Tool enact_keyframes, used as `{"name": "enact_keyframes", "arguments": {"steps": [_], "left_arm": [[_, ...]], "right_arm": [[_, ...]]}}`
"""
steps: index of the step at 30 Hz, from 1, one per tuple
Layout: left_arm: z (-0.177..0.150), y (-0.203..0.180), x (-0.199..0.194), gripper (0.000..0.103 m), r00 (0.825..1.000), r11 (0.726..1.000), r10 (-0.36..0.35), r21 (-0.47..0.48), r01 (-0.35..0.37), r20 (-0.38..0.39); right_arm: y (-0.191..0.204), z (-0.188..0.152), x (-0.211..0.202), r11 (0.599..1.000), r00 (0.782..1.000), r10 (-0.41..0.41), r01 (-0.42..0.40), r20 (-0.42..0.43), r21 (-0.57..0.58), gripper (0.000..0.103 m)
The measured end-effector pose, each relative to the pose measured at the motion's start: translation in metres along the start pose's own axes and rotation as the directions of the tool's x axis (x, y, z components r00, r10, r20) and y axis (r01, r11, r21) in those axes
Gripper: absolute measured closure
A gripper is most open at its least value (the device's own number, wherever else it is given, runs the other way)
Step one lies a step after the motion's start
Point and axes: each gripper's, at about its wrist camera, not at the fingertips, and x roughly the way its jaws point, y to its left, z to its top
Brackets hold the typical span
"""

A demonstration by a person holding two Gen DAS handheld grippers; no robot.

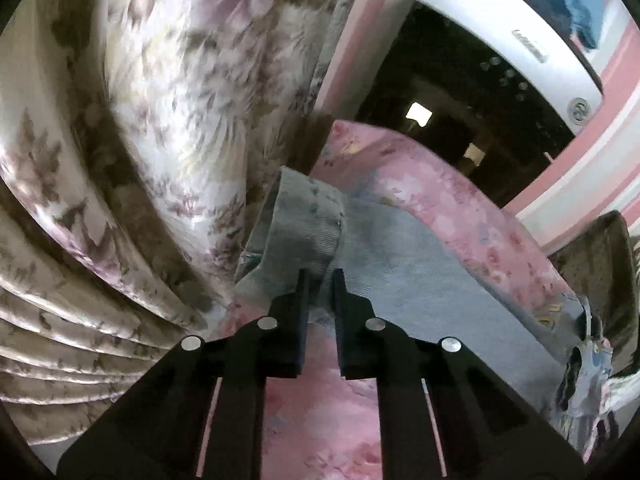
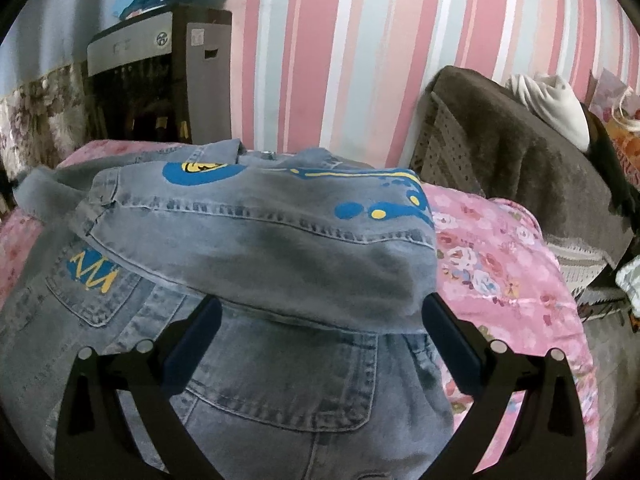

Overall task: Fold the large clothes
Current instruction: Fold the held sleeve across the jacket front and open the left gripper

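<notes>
Faded denim jacket [image 2: 256, 240] lies rumpled on floral quilt [image 2: 488, 256]

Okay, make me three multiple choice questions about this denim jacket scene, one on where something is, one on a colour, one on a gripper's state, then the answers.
1. The denim jacket lies on:
A. a pink floral bedspread
B. a wooden floor
C. a glass table

2. The zigzag on the jacket's pocket is:
A. red
B. yellow
C. white

3. The right gripper is:
A. shut on a sock
B. out of view
C. open

Answers:
1 A, pink flowered fabric shows around the jacket.
2 B, yellow lines on a blue patch.
3 C, its fingers stand wide apart over the denim.
</notes>
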Motion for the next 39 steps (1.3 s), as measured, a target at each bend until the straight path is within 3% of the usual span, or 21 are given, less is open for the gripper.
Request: {"name": "enact_keyframes", "arguments": {"steps": [6, 14, 19, 26, 31, 37, 39], "left_arm": [[-0.002, -0.047, -0.037, 0.099, 0.999, 0.999, -0.013, 0.031, 0.011, 0.051], [-0.040, -0.174, -0.060, 0.100, 0.995, 0.974, -0.063, 0.224, 0.043, 0.082], [-0.080, -0.261, -0.057, 0.101, 0.992, 0.924, -0.108, 0.374, 0.078, 0.059], [-0.143, -0.369, -0.055, 0.103, 0.972, 0.825, -0.234, 0.522, 0.215, -0.032], [-0.163, -0.394, -0.047, 0.103, 0.981, 0.787, -0.193, 0.595, 0.165, -0.015], [-0.140, -0.351, -0.015, 0.103, 0.994, 0.807, -0.108, 0.583, 0.096, -0.014], [-0.134, -0.335, -0.011, 0.096, 0.997, 0.804, -0.080, 0.591, 0.061, 0.005]], "right_arm": [[-0.004, 0.014, -0.002, 0.999, 1.000, -0.015, 0.015, 0.010, -0.036, 0.003], [-0.024, 0.026, 0.004, 1.000, 1.000, -0.009, 0.009, 0.006, -0.003, 0.003], [-0.041, 0.024, 0.005, 0.999, 1.000, 0.006, -0.006, 0.011, 0.034, 0.003], [-0.064, 0.017, 0.010, 0.996, 1.000, 0.001, -0.001, -0.003, 0.086, 0.003], [-0.070, 0.014, 0.010, 0.995, 1.000, 0.004, -0.003, -0.010, 0.101, 0.003], [-0.068, 0.015, 0.018, 0.996, 1.000, -0.012, 0.015, -0.029, 0.088, 0.003], [-0.065, 0.019, 0.020, 0.996, 1.000, -0.003, 0.005, -0.031, 0.088, 0.003]]}}
